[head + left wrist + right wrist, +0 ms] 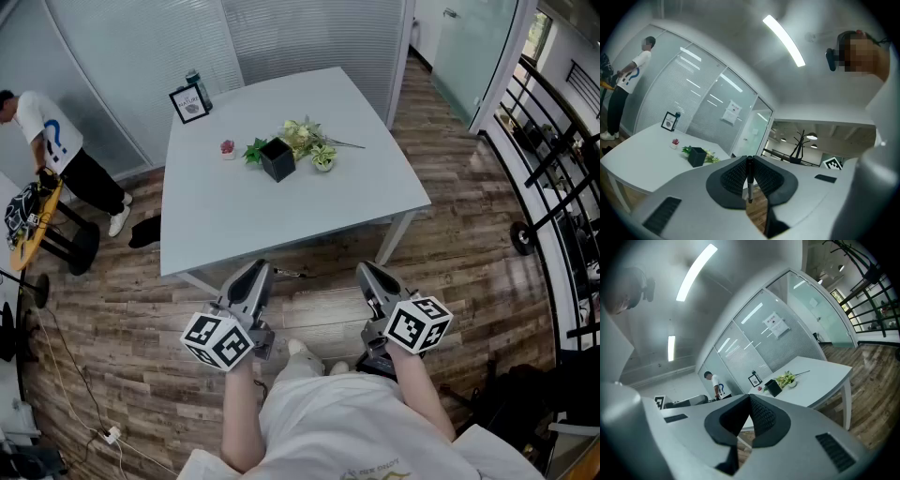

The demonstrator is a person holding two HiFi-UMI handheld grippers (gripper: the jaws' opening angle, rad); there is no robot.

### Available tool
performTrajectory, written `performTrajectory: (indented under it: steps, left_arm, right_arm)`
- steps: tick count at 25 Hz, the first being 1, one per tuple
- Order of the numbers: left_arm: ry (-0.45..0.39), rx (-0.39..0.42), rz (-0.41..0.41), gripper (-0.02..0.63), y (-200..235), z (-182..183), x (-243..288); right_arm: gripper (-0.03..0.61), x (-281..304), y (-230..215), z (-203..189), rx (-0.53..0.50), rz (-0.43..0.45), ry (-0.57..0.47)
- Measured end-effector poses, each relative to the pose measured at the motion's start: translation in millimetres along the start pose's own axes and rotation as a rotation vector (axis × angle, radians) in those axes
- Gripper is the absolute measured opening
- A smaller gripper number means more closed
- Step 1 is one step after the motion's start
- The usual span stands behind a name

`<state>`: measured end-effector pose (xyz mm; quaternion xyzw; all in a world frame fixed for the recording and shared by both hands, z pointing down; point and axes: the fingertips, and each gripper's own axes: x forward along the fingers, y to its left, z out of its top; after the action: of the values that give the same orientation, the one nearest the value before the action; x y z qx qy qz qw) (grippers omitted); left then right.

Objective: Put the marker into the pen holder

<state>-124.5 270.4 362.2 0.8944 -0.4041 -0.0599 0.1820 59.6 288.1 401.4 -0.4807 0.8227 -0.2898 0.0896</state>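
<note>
Head camera looks steeply down; left tool [251, 274] and right tool [372, 274] cameras face the same bench [281, 216] from low.

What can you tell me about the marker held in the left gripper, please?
The marker is a thin stick, dark at its top end and paler grey lower down, plastic by the look of it. It stands nearly upright, pinched from both sides by the ribbed black pads of the left gripper. Nothing else touches it. It is held in the air, short of the white table and its black pen holder.

White table [234, 211]; wood floor [469, 187]; glass walls [141, 56]
</note>
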Motion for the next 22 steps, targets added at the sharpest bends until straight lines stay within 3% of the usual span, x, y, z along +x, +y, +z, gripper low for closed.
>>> performTrajectory:
  steps: [6,14,22]
  left_arm:
    - [0.068,-0.030,0.091,0.045,3,-18,-7]
    - [0.072,-0.041,0.133,0.046,3,-26,-14]
    - [0.072,-0.073,0.139,0.046,24,-27,18]
  right_arm:
    - [0.015,-12,4,3,-0.017,-0.001,-0.013]
    - [0.017,-14,2,-3,-0.119,-0.030,0.027]
    - [0.016,11,-24,4,-0.119,-0.028,0.058]
